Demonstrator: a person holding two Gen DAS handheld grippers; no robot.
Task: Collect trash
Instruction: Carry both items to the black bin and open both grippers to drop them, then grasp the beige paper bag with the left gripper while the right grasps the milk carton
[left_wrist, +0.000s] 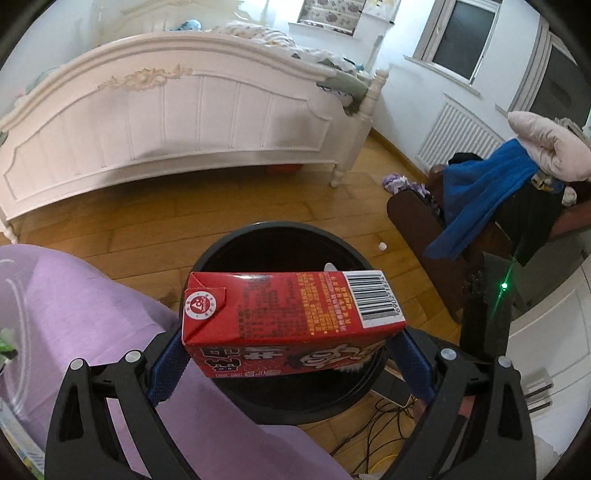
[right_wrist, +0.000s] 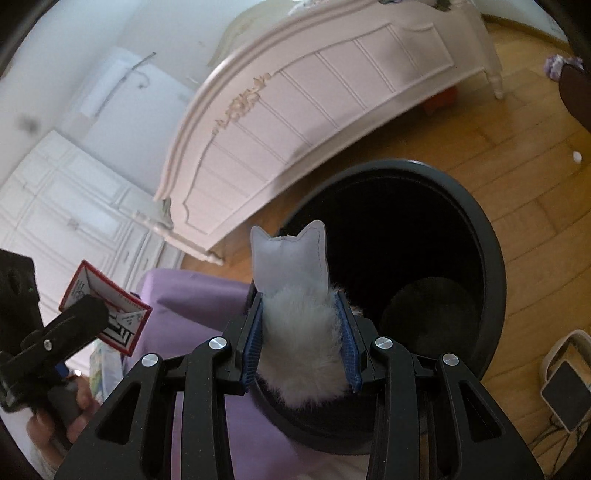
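Note:
My left gripper (left_wrist: 288, 350) is shut on a red drink carton (left_wrist: 291, 314), held lying sideways right above the open black trash bin (left_wrist: 229, 243). The carton (right_wrist: 107, 314) and the left gripper also show at the left of the right wrist view. My right gripper (right_wrist: 301, 332) is shut on a white furry cat-shaped piece (right_wrist: 295, 291) with a flat pale head and two ears, held over the near rim of the bin (right_wrist: 491, 258). The bin's inside is dark, with a dark rounded shape at the bottom.
A white bed footboard (left_wrist: 166, 118) stands beyond the bin on the wooden floor (left_wrist: 147, 218). A purple cloth (left_wrist: 92, 314) lies to the bin's left. A dark chair draped with blue cloth (left_wrist: 480, 206) stands right. Cables (left_wrist: 369, 443) lie on the floor. A small white bit (left_wrist: 382, 246) lies near the bin.

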